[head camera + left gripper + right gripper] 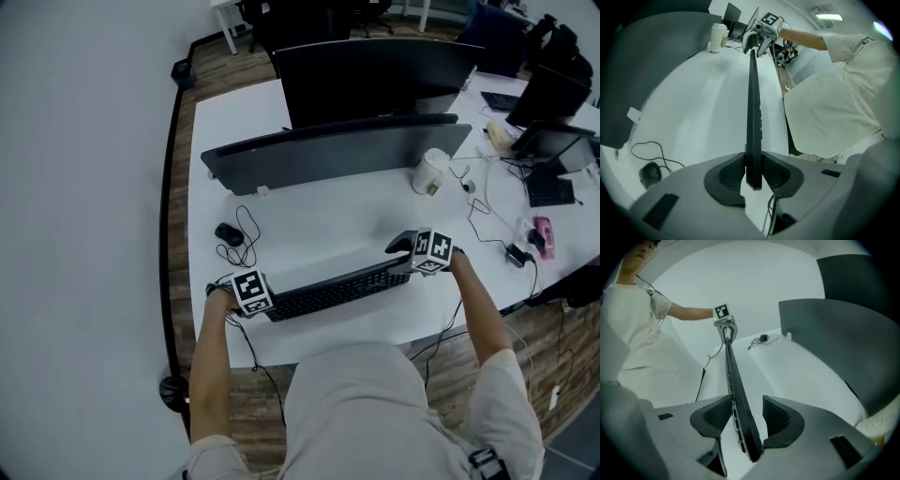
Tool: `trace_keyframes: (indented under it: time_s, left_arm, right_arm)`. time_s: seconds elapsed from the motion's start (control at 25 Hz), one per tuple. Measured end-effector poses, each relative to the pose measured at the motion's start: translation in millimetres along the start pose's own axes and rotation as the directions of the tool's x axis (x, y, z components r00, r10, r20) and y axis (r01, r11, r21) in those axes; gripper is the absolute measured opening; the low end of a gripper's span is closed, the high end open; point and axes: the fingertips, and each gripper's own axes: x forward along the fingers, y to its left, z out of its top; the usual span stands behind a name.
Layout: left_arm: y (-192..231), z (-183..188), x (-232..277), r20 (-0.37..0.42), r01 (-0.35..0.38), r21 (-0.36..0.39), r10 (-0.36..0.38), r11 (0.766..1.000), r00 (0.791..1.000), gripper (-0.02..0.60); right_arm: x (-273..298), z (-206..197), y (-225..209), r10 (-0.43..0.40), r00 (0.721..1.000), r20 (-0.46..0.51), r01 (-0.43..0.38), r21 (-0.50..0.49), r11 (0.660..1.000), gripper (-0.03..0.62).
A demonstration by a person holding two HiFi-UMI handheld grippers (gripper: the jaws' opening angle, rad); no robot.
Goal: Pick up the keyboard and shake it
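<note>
A black keyboard [337, 289] stretches between my two grippers over the white desk [309, 220], near its front edge. In the left gripper view the keyboard [753, 103] runs away edge-on, and my left gripper [753, 161] is shut on its near end, both pads pressed to it. In the right gripper view the keyboard [733, 380] lies slanted between the jaws of my right gripper [746, 416]. It leans on the left pad, and the right pad [777, 414] stands apart from it. In the head view the left gripper [265, 307] is at the keyboard's left end and the right gripper [406, 266] at its right end.
A grey divider panel [328, 155] and a dark monitor [375, 70] stand behind. A black mouse [229, 234] with a coiled cable lies at the left, a white cup [430, 172] at the back right. Cables and a charger [517, 253] lie to the right.
</note>
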Motion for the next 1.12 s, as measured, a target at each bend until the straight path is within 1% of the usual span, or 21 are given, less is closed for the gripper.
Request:
trace_keyframes:
  time_s: [0.08,0.12,0.16,0.2,0.24,0.36,0.48,0.52,0.64,0.72,0.8,0.88,0.92,0.96,1.08,1.12]
  left_arm:
    - [0.9,0.1,-1.4,-0.04,-0.039,0.033,0.04,0.999,0.998,0.11]
    - [1.2,-1.0,-1.5,-0.059,-0.054,0.046,0.057,0.997,0.997,0.11]
    - [1.5,-2.4,-1.4,-0.074,-0.067,0.057,0.071,0.996,0.995,0.112]
    - [1.7,-3.6,-1.3,-0.084,-0.077,0.067,0.082,0.995,0.993,0.115]
    - [1.7,-4.5,-1.4,-0.092,-0.084,0.077,0.091,0.994,0.992,0.115]
    - [2.3,-6.1,-1.5,-0.129,-0.097,0.108,0.111,0.989,0.985,0.117]
    - [2.8,-6.3,-0.9,-0.163,-0.112,0.13,0.133,0.985,0.978,0.118]
    - [2.6,-5.7,-1.5,-0.162,-0.118,0.136,0.14,0.984,0.977,0.118]
    - [3.3,-9.4,6.2,-0.148,-0.124,0.138,0.144,0.983,0.978,0.114]
    - [2.2,-15.6,18.1,-0.149,-0.106,0.136,0.126,0.985,0.981,0.114]
    - [-0.9,-15.6,18.0,-0.148,-0.105,0.145,0.127,0.984,0.981,0.112]
    - [-2.0,-14.8,16.1,-0.146,-0.114,0.152,0.136,0.982,0.98,0.111]
    - [-2.1,-14.5,16.1,-0.144,-0.116,0.153,0.139,0.981,0.98,0.11]
    - [-4.0,-13.8,15.6,-0.143,-0.113,0.154,0.135,0.982,0.98,0.11]
    - [-8.2,-14.5,14.2,-0.145,-0.113,0.162,0.137,0.98,0.98,0.112]
    - [-7.8,-15.4,14.1,-0.145,-0.118,0.163,0.142,0.979,0.979,0.112]
  right_arm:
    - [9.1,-4.2,8.8,0.05,0.995,-0.086,-0.053,-0.032,0.998,0.225]
    - [11.2,-4.3,11.4,0.062,0.991,-0.115,-0.068,-0.044,0.997,0.214]
    - [12.2,-3.2,13.2,0.065,0.988,-0.139,-0.073,-0.056,0.996,0.194]
    - [13.0,-2.1,15.2,0.062,0.985,-0.162,-0.075,-0.073,0.995,0.15]
    - [14.1,-1.5,17.7,0.059,0.98,-0.188,-0.077,-0.09,0.993,0.137]
    - [17.5,-1.6,23.0,0.056,0.967,-0.248,-0.087,-0.116,0.989,0.13]
    - [19.1,-4.2,22.2,0.055,0.955,-0.293,-0.089,-0.105,0.991,0.13]
    - [19.0,-6.4,22.2,0.066,0.949,-0.309,-0.098,-0.088,0.991,0.141]
    - [19.1,-12.9,25.1,0.124,0.931,-0.343,-0.14,-0.02,0.99,0.214]
    - [20.7,-13.6,32.4,0.174,0.918,-0.355,-0.18,0.018,0.984,0.2]
    - [21.4,-13.9,40.7,0.217,0.903,-0.372,-0.219,0.036,0.975,0.175]
    - [22.0,-19.5,50.6,0.262,0.877,-0.403,-0.263,0.052,0.963,0.179]
    - [22.7,-24.0,55.3,0.279,0.862,-0.422,-0.281,0.058,0.958,0.195]
    - [24.1,-27.8,58.0,0.283,0.855,-0.435,-0.289,0.056,0.956,0.202]
    - [32.7,-29.7,57.6,0.252,0.865,-0.433,-0.27,0.021,0.963,0.131]
    - [34.9,-29.8,57.0,0.242,0.867,-0.436,-0.266,0.006,0.964,0.117]
